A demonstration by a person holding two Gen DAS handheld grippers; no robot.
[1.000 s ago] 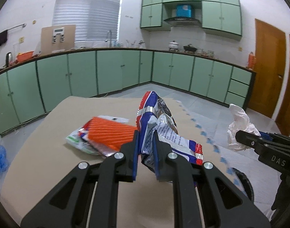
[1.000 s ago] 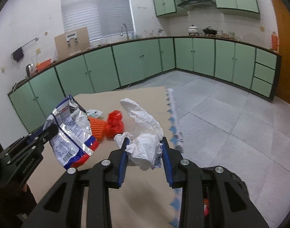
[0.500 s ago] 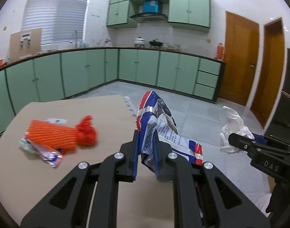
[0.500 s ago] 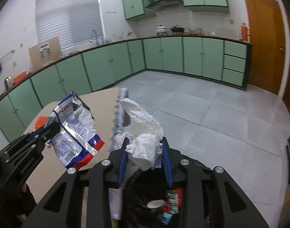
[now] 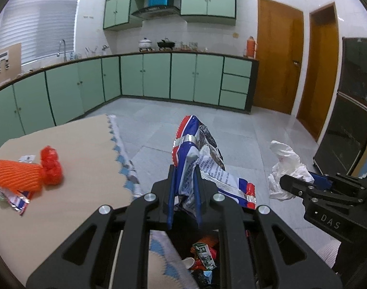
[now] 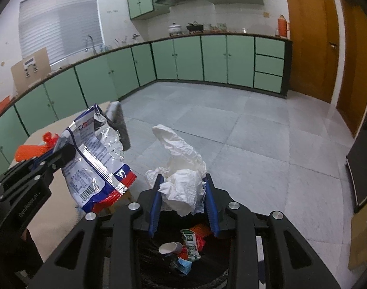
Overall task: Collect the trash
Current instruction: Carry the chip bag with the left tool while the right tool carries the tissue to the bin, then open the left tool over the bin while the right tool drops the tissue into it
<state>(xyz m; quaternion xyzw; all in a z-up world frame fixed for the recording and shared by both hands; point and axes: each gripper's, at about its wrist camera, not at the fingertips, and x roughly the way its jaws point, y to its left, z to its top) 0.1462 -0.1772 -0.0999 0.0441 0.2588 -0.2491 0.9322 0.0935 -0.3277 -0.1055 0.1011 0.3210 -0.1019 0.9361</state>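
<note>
Trash is hanging over the bin (image 6: 183, 248) at six o'clock; the left gripper (image 5: 184, 192) is pinching the snack bag (image 5: 197, 159), light, slippery foil, by its crumpled middle; the right gripper (image 6: 183, 200) is squeezing soft, weightless crumpled paper (image 6: 181, 168) at eleven o'clock of it.

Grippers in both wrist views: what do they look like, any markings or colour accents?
Both are matte black two-finger tools with cut-out linkage arms and round silver pivot bolts. The left gripper has narrow blue pads; its side reads "GenRobot.AI" in the right wrist view. The right gripper has ribbed blue pads and shows the white letters "DAS" in the left wrist view. No cables or sleeves visible.
</note>
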